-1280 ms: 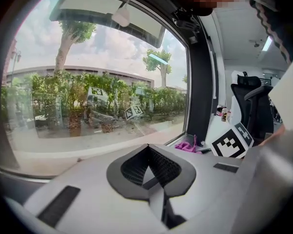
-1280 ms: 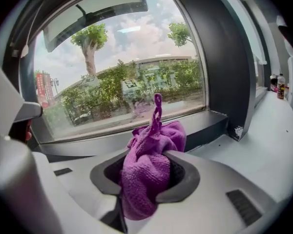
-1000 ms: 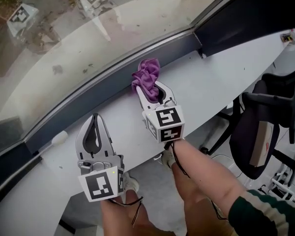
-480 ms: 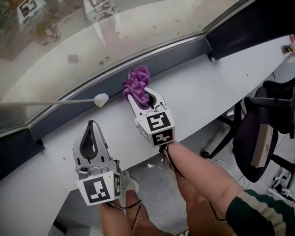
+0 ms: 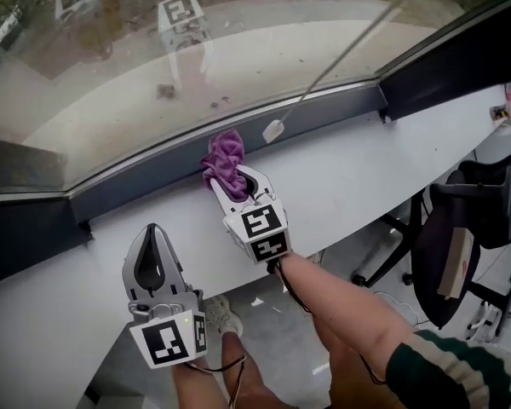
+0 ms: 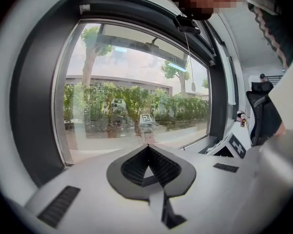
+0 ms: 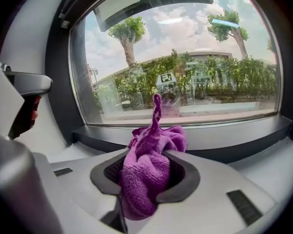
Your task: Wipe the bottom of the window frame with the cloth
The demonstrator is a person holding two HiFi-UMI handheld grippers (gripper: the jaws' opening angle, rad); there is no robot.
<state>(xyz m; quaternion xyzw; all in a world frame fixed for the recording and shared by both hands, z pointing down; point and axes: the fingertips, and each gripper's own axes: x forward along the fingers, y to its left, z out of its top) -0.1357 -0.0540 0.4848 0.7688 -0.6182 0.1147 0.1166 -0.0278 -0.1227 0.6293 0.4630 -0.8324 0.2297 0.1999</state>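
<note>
cloth (image 5: 224, 160): plain purple
right gripper (image 5: 228, 177): pale grey shell, black ribbed pads inside the jaws
left gripper (image 5: 151, 231): same pale grey shell, black ribbed pads
marker cubes (image 5: 257, 231): white faces with black square patterns
window frame (image 5: 341, 109): dark grey
sill (image 5: 349, 169): white
cord pull (image 5: 273, 130): white
sleeve (image 5: 434, 369): dark green with cream stripes
chair (image 5: 468, 220): black

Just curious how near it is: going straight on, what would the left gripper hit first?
Probably the dark bottom frame ahead of the left gripper, or the glass just above it; depth is unclear.
</note>
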